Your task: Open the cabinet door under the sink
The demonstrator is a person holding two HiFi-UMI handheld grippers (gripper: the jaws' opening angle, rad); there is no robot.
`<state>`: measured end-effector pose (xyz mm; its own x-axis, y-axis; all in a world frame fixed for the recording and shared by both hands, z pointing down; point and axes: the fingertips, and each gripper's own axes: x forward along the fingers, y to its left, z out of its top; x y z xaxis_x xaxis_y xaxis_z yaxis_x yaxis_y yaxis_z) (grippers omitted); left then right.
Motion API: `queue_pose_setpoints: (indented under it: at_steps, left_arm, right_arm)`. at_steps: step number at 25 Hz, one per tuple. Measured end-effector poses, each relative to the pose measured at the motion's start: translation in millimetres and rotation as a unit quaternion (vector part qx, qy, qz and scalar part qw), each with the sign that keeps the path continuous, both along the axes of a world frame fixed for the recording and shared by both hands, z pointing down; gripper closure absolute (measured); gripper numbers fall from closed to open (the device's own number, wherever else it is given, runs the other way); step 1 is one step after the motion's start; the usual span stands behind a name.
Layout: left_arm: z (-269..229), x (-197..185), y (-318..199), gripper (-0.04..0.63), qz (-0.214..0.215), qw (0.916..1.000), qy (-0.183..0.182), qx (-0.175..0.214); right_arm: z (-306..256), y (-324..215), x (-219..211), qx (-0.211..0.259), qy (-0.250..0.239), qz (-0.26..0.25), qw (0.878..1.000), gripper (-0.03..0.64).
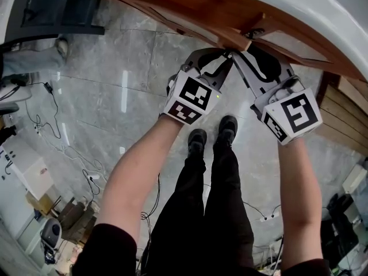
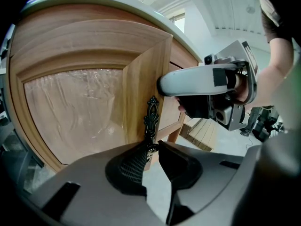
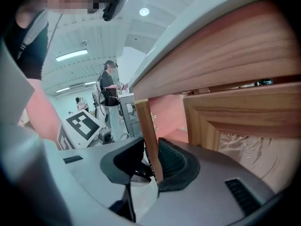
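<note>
Head view looks down past the white sink (image 1: 322, 16) to the wooden cabinet door (image 1: 190, 22) beneath it, where the left gripper (image 1: 225, 59) and right gripper (image 1: 242, 56) meet at the door's free edge. Below the door spreads a grey marbled floor (image 1: 115, 91). Loose cables (image 1: 40, 119) lie well off to the door's left, the person's black shoes (image 1: 197, 140) stand just in front of it, and pale wooden slats (image 1: 345, 117) lie off to its right. Left gripper view shows film over the door's panel and an ornate dark handle (image 2: 152, 119) on its stile. The handle's lower end sits between the left gripper's jaws, which are closed narrowly on it, the ribbed pad against the metal. The right gripper's white finger crosses the same edge above the handle. Right gripper view shows the door ajar, its edge upright between that gripper's jaws, which stand part-way apart and pinch the wood from both sides. A second door (image 3: 244, 121) sits just right of the cabinet door, and a person (image 3: 109, 86) stands far behind it.
</note>
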<state>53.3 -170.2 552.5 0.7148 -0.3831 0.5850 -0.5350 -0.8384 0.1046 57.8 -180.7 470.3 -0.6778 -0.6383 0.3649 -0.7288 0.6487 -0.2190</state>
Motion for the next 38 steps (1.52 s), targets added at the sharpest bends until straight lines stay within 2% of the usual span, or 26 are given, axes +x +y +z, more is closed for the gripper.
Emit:
queue_pose_setpoints:
  at_steps: [3,10,21,30,33,38]
  left_arm:
    - [0,-9,7,0.508,0.002,1.0,0.001,0.002]
    - [-1,-39,33,0.502,0.005,0.9999,-0.008,0.005]
    - [0,-100,69,0.502,0.001,0.9998,-0.016,0.013]
    - [4,-154,89,0.486,0.012,0.9995,-0.028,0.01]
    - [3,-176,93,0.482,0.0,0.9993,-0.034,0.014]
    - [7,-218,95,0.482,-0.044,0.9983,-0.036,0.015]
  right_arm:
    - [-1,9,-9,0.003,0.011,-0.018,1.0,0.512]
    - [-3,40,-37,-0.011,-0.006,-0.024,1.0,0.512]
    - [-2,87,-97,-0.03,-0.016,-0.033,0.999,0.512]
    - [-2,111,-149,-0.05,-0.027,-0.071,0.996,0.52]
    - [-2,116,-169,-0.056,-0.031,-0.085,0.994,0.526]
    - [1,118,-206,-0.063,-0.028,-0.109,0.992,0.532]
